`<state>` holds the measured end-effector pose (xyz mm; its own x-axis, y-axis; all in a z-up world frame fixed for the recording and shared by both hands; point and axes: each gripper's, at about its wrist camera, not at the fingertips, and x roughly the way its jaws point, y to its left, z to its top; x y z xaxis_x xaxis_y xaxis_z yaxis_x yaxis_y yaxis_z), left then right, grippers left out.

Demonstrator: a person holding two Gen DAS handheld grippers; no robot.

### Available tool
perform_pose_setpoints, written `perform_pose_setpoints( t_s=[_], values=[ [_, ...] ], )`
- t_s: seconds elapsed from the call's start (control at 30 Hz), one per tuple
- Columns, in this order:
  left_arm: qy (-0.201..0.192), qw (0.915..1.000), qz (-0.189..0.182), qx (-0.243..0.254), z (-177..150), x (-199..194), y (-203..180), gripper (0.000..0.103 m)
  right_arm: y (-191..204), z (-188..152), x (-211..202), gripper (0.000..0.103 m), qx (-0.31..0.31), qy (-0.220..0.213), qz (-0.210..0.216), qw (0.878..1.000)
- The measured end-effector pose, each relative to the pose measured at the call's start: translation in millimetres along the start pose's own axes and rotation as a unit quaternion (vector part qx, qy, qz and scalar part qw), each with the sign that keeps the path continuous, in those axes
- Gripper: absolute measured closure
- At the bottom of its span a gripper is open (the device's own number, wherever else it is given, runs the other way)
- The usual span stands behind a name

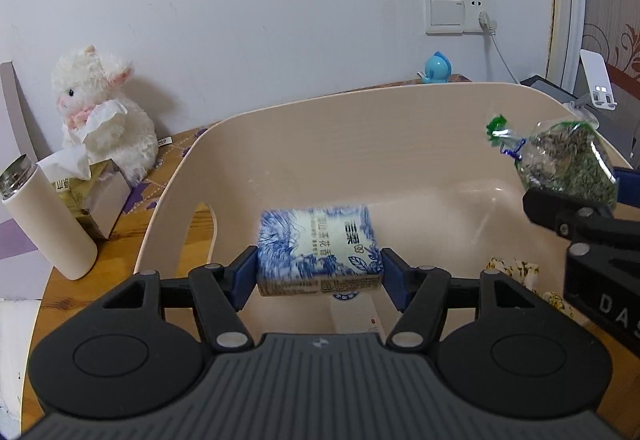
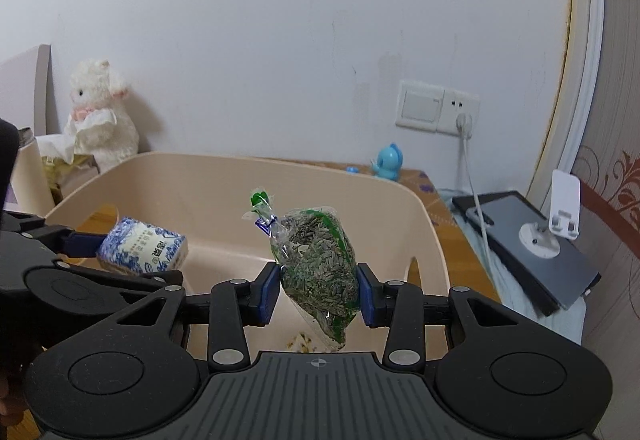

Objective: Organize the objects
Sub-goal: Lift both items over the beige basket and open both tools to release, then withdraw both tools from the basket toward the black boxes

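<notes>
Left gripper: blue pads sit at both ends of the blue-and-white tissue pack, which hangs above the floor of the beige bin. Right pad shows a sliver of gap, left pad looks in contact, pack edges are blurred. Can't tell whether it's still pinched or already let go.

Right gripper: pads flank the clear bag of seeds, touching or nearly so on both sides. Bag stands tilted, tied neck up, also over the bin interior. Same verdict: grip or release not readable from here.

Progress, my read: both items are over the bin, so transport is basically done for these two; what's left is the drop and pulling the grippers clear. Already in the bin: a white box under the pack and a yellow-patterned item (mostly hidden by the grippers). Outside on the wooden table: plush lamb, tissue box, cream flask, small blue toy. Whether those belong to the job I can't say.

Writing: pack carries Chinese print, legible part looks like 洁柔 plus a line ending 茶花香 (read sideways, partly blurred). The other gripper's body shows "DAS", cut off at the frame edge. Tissue box print too small to read.
</notes>
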<state>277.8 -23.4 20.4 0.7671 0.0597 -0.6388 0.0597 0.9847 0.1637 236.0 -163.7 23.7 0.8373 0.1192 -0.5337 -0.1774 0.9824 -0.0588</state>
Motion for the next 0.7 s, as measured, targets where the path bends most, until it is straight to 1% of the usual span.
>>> perform_pose_setpoints(
  t_s=[0.03, 0.07, 0.1, 0.13, 0.27, 0.33, 0.4, 0.57, 0.7],
  values=[
    [0.0, 1.0, 0.002, -0.001, 0, -1, 0, 0.029, -1, 0, -1, 0.057, 0.001, -0.002, 0.0, 1.0],
    [-0.003, 1.0, 0.003, -0.004, 1, -4, 1, 0.022, 0, 0, -4, 0.055, 0.0, -0.006, 0.002, 1.0],
    [-0.008, 0.9999, 0.003, -0.007, 2, -8, 2, 0.019, 0, 0, -8, 0.048, -0.001, -0.01, 0.002, 1.0],
    [-0.012, 0.9999, 0.003, -0.012, 3, -13, 4, 0.019, 0, 1, -11, 0.043, -0.002, -0.015, 0.001, 1.0],
    [-0.026, 0.9994, 0.001, -0.024, 6, -35, 8, 0.013, -1, 2, -30, 0.04, 0.0, -0.033, -0.003, 0.999],
    [-0.037, 0.9991, 0.006, -0.018, 5, -47, 8, 0.013, -3, 0, -40, 0.037, 0.008, -0.038, -0.002, 0.999],
    [-0.044, 0.9989, 0.014, -0.008, 3, -59, 5, 0.013, -7, -3, -51, 0.036, 0.018, -0.042, 0.0, 0.999],
    [-0.053, 0.9986, 0.008, -0.003, -2, -86, 3, 0.012, -12, -12, -75, 0.033, 0.023, -0.043, 0.002, 0.999],
    [-0.059, 0.998, 0.013, 0.014, -11, -104, -1, 0.011, -12, -24, -91, 0.031, 0.016, -0.033, 0.006, 0.999]
  ],
)
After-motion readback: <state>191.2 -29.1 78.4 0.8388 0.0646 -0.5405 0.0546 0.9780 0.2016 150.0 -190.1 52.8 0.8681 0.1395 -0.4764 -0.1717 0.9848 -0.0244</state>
